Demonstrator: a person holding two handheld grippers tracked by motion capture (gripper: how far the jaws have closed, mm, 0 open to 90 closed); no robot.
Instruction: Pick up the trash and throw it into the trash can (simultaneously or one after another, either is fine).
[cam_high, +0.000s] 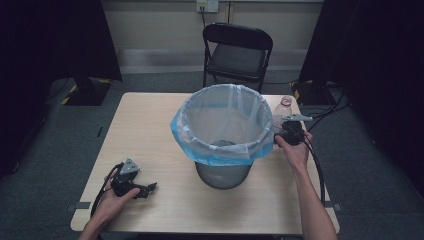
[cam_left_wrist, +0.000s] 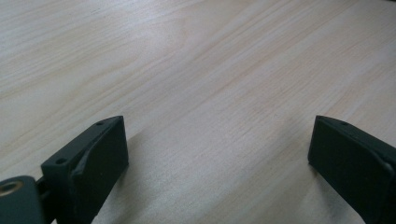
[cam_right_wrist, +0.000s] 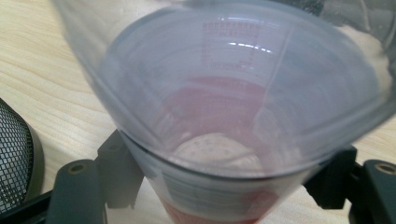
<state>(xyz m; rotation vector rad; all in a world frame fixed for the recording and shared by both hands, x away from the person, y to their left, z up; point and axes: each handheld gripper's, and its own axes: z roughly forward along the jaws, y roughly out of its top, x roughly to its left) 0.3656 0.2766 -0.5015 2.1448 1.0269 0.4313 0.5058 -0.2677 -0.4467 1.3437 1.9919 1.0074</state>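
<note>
Gripping one plastic bottle (cam_right_wrist: 233, 116), right hand-held gripper (cam_right_wrist: 224, 186); left hand-held gripper (cam_left_wrist: 219, 158) spread wide

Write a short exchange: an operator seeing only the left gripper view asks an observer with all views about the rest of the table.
Operator: I see bare wood between open jaws. What else is on the table?
Observer: A mesh bin with a blue liner, mid-table.
Operator: Where is the right hand-held gripper?
Observer: Right of the bin, jaws against both sides of a clear bottle.
</note>
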